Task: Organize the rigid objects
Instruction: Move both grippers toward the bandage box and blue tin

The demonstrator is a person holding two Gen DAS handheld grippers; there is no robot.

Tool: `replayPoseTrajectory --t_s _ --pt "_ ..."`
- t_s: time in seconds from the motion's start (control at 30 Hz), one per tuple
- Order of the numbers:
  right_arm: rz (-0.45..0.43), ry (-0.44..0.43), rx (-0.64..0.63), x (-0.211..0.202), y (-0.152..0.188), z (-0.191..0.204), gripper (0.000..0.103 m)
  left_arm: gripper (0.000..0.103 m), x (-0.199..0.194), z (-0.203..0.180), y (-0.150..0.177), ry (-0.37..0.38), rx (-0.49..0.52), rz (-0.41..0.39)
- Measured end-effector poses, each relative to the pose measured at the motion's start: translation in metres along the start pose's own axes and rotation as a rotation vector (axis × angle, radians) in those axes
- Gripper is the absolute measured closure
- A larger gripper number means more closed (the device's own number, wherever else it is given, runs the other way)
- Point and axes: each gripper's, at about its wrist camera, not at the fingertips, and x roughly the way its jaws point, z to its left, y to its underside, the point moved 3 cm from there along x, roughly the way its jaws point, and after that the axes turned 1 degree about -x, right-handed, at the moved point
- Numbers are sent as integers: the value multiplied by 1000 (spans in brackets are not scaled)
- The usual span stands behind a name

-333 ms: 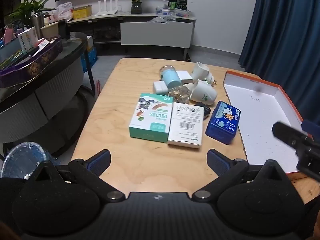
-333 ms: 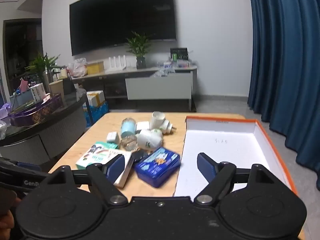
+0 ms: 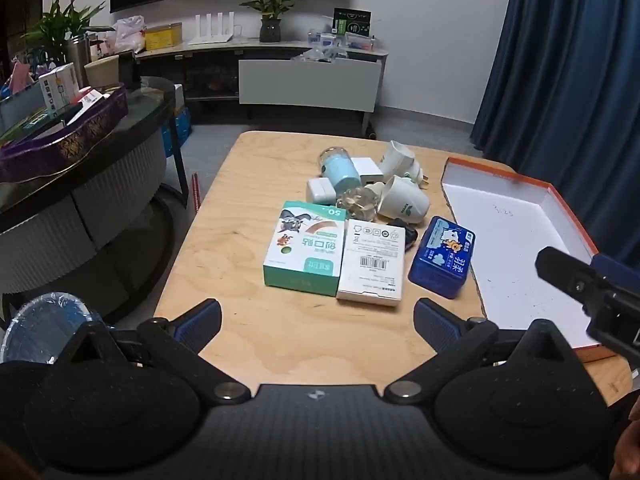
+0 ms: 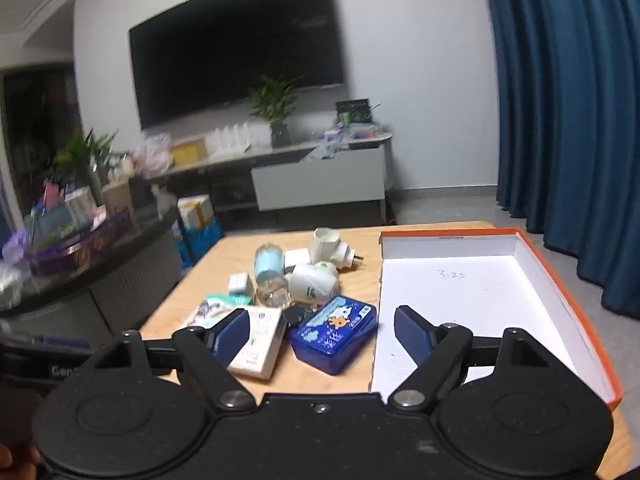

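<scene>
A pile of small objects lies mid-table: a green and white box (image 3: 306,252), a white flat box (image 3: 372,266), a blue tin (image 3: 443,258), white plug-in devices (image 3: 404,200), a light-blue bottle (image 3: 340,170) and small white adapters. An orange-rimmed shallow white box (image 3: 516,240) lies empty at the right. My left gripper (image 3: 317,320) is open and empty above the near table edge. My right gripper (image 4: 320,334) is open and empty, hovering just short of the blue tin (image 4: 334,330), beside the orange box (image 4: 476,296). Its body shows in the left wrist view (image 3: 592,292).
The wooden table (image 3: 248,216) has rounded corners. A dark round counter (image 3: 92,160) with a purple tray stands left. A blue-lined bin (image 3: 40,324) sits on the floor near left. A TV cabinet (image 3: 308,80) and blue curtains (image 3: 568,60) are behind.
The right gripper has moved forward and tilted up slightly, closer to the blue tin. The left gripper has barely moved.
</scene>
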Motion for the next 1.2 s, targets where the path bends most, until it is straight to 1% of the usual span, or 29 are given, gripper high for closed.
replayPoseTrajectory --t_s 0.1,0.2,0.33,0.4,0.57,0.7,0.77,0.9,1.2 --pt "21 8 -79 2 0 21 10 0 3 0 0 -6 19 27" --pt "-10 46 -139 1 3 54 10 0 4 3 1 -6 14 26" --pt "40 18 -115 14 8 46 10 0 5 7 -1 0 -12 18" --pt "55 16 -90 17 11 45 10 0 9 8 -3 -16 -13 23" --pt "43 -4 -81 18 14 46 10 0 15 12 -5 -36 0 31" --pt "40 -15 -86 21 15 50 10 0 20 12 -7 -35 14 39" --pt "48 -25 -72 23 16 50 10 0 23 12 -8 -35 17 45" --pt "57 -6 -83 26 17 52 10 0 29 13 -10 -36 19 58" --pt "92 -16 -37 38 17 48 10 0 45 13 -15 -37 31 85"
